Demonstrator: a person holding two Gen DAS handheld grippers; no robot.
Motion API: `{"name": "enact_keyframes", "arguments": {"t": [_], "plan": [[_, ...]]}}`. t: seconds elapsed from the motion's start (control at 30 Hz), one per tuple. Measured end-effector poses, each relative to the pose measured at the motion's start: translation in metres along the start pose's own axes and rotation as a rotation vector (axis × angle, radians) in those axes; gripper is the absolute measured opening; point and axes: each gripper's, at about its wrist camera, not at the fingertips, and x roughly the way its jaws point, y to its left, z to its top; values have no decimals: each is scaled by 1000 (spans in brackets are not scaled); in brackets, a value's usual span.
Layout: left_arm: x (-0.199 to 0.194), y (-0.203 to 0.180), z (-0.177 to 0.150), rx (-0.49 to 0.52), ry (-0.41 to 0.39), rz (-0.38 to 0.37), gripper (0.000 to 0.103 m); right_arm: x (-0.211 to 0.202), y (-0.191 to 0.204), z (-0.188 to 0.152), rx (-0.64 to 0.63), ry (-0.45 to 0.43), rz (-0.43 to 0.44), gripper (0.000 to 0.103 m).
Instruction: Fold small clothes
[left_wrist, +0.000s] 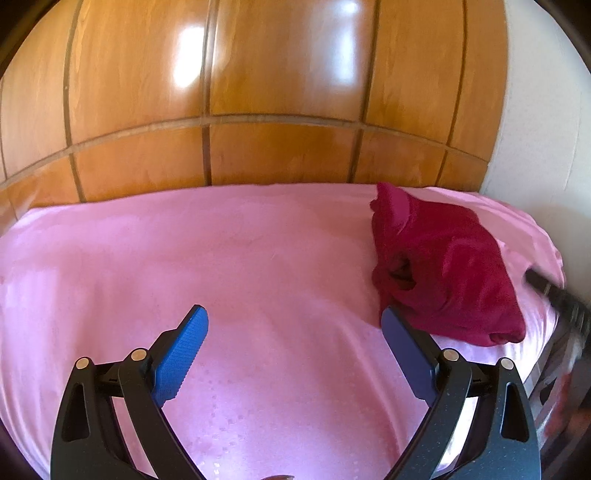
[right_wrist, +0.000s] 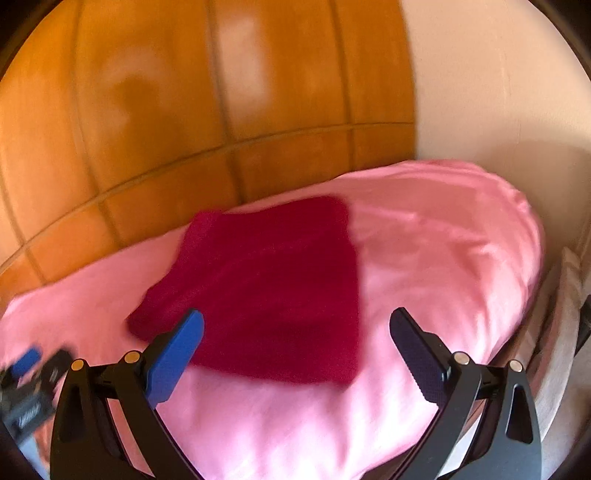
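Observation:
A dark red garment (left_wrist: 447, 269) lies folded in a compact bundle on the pink bed sheet (left_wrist: 229, 258), at the right side in the left wrist view. In the right wrist view the garment (right_wrist: 273, 284) lies just ahead, left of centre, blurred. My left gripper (left_wrist: 293, 317) is open and empty above the sheet, with the garment just beyond its right finger. My right gripper (right_wrist: 295, 321) is open and empty, hovering over the garment's near edge. The right gripper also shows blurred at the far right of the left wrist view (left_wrist: 557, 299). The left gripper shows at the lower left of the right wrist view (right_wrist: 29, 384).
A glossy wooden panelled headboard (left_wrist: 258, 92) stands behind the bed. A pale wall (right_wrist: 498, 81) is at the right. The bed's right edge (right_wrist: 535, 295) drops off to a frame and floor.

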Motion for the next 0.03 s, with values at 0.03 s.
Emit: {"name": "enact_keyframes", "arguments": {"t": [0.03], "plan": [[3, 1, 0, -3, 7, 3, 94, 8, -9, 8, 12, 2, -21, 101]]}}
